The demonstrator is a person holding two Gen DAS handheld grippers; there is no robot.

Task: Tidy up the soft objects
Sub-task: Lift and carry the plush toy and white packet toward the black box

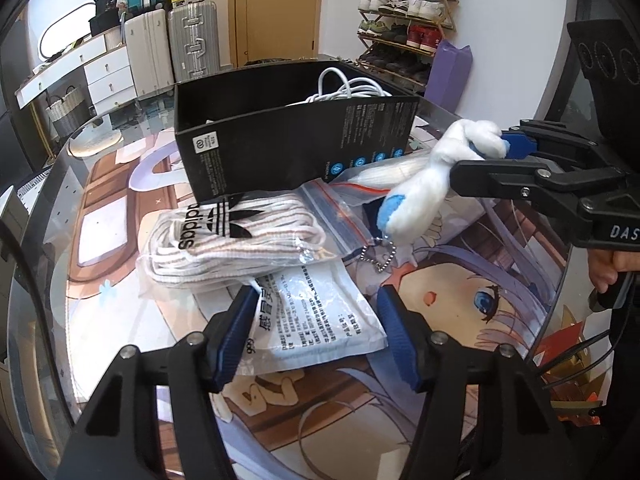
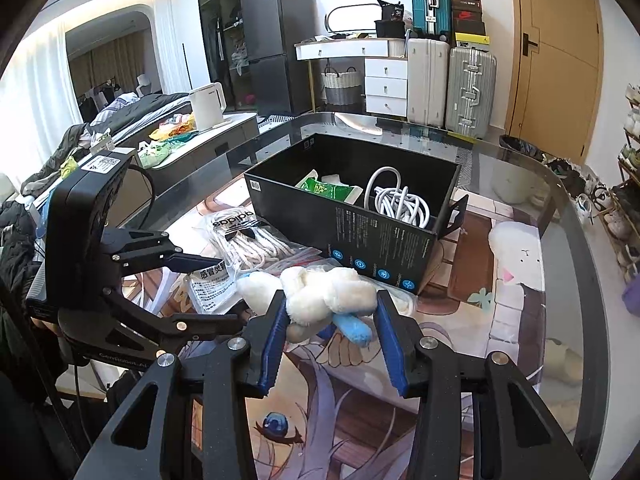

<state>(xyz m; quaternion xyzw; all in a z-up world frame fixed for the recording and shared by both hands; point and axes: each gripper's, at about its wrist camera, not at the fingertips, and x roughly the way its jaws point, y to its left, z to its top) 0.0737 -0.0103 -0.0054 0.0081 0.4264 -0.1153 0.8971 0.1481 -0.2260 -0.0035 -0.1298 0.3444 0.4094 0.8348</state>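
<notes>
My right gripper [image 2: 331, 312] is shut on a white and blue plush toy [image 2: 320, 292] with a bead chain, held above the table; the toy also shows in the left wrist view [image 1: 424, 184]. My left gripper [image 1: 316, 316] is open, its pads on either side of a white medicine packet [image 1: 320, 316] lying on the table. A bagged pack of white Adidas laces [image 1: 228, 240] lies just beyond it. The open black box [image 1: 288, 148] holds a white cable [image 2: 396, 198] and a green packet [image 2: 324, 190].
A clear zip bag [image 1: 340, 208] lies by the box. The glass table [image 2: 568, 208] carries an anime mat [image 1: 460, 300]. Suitcases [image 2: 448, 84], drawers and a shoe rack [image 1: 404, 28] stand behind.
</notes>
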